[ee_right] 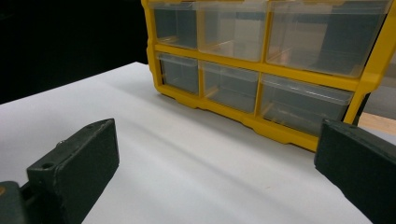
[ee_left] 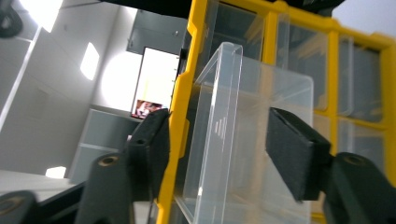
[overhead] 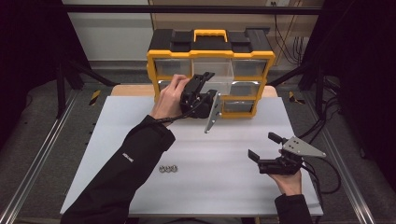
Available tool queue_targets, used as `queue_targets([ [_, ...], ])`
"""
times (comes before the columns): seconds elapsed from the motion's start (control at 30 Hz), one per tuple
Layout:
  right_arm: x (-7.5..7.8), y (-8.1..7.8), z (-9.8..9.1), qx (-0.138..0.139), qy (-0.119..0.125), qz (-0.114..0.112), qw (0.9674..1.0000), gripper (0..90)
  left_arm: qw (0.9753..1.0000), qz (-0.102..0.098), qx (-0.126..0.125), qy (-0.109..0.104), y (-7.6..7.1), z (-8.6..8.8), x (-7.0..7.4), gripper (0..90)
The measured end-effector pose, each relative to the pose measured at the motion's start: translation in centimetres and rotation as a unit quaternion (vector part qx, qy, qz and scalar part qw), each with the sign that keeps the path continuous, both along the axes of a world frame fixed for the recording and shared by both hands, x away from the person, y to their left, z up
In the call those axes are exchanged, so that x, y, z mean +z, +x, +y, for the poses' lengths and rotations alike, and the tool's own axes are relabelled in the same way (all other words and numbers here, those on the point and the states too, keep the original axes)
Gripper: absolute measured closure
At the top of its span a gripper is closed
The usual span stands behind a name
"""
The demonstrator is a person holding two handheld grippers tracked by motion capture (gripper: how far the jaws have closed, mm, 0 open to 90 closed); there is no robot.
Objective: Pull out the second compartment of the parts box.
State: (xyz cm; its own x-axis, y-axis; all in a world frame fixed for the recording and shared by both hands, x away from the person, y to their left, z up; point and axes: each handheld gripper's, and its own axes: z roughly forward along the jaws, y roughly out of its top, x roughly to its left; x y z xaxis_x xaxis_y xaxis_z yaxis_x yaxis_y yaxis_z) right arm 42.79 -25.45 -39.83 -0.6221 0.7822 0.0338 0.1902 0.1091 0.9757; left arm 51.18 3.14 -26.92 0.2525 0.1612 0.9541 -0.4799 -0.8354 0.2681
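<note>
We see a white table (overhead: 140, 140) on a wooden top, flanked by grey floor (overhead: 42, 130) and metal rails (overhead: 37, 158). Behind stands a pale wall (overhead: 107, 32); black curtains (overhead: 28, 56) darken both sides.

Clear drawer pulled out of the yellow organizer

I see the clear plastic drawer (ee_left: 224, 140) sticking out from the middle of the yellow and black organizer (overhead: 211, 56), which stands upright at the far edge of the white table (overhead: 140, 140). The drawer is see-through, with thin straight walls and a flat front, and I can make out nothing inside it. It sits in the upper row, between two shut drawers, partly slid out of its slot toward me. In the left gripper view it looks tilted, since that camera is rolled over.
</note>
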Motion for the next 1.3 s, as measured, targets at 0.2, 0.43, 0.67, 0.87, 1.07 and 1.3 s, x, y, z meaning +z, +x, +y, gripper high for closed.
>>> queue_targets([
  [0.2,0.0,0.0,0.0,0.001,-0.001,-0.002,1.0,0.4,0.9971,0.054,-0.007,-0.054,-0.8,1.0,1.0,28.8],
  [0.43,0.0,0.0,0.0,0.001,-0.002,0.0,1.0,0.4,0.984,0.125,-0.008,-0.127,-1.6,2.6,1.6,20.5],
  [0.67,-0.1,0.1,-0.1,0.003,-0.008,-0.007,0.9999,0.4,0.964,0.191,-0.014,-0.185,-2.1,4.7,1.8,12.7],
  [0.87,-0.1,0.1,0.1,0.001,-0.003,0.001,1.0,0.4,0.9462,0.234,-0.017,-0.223,-2.6,6.2,1.2,10.8],
  [1.07,-0.1,0.1,0.1,0.001,-0.004,0.001,1.0,0.4,0.9292,0.274,-0.012,-0.248,-3.0,7.9,0.3,9.3],
  [1.3,-0.2,0.1,0.2,0.001,-0.009,0.002,1.0,0.4,0.9153,0.297,-0.002,-0.272,-3.7,10.3,-1.0,8.7],
])
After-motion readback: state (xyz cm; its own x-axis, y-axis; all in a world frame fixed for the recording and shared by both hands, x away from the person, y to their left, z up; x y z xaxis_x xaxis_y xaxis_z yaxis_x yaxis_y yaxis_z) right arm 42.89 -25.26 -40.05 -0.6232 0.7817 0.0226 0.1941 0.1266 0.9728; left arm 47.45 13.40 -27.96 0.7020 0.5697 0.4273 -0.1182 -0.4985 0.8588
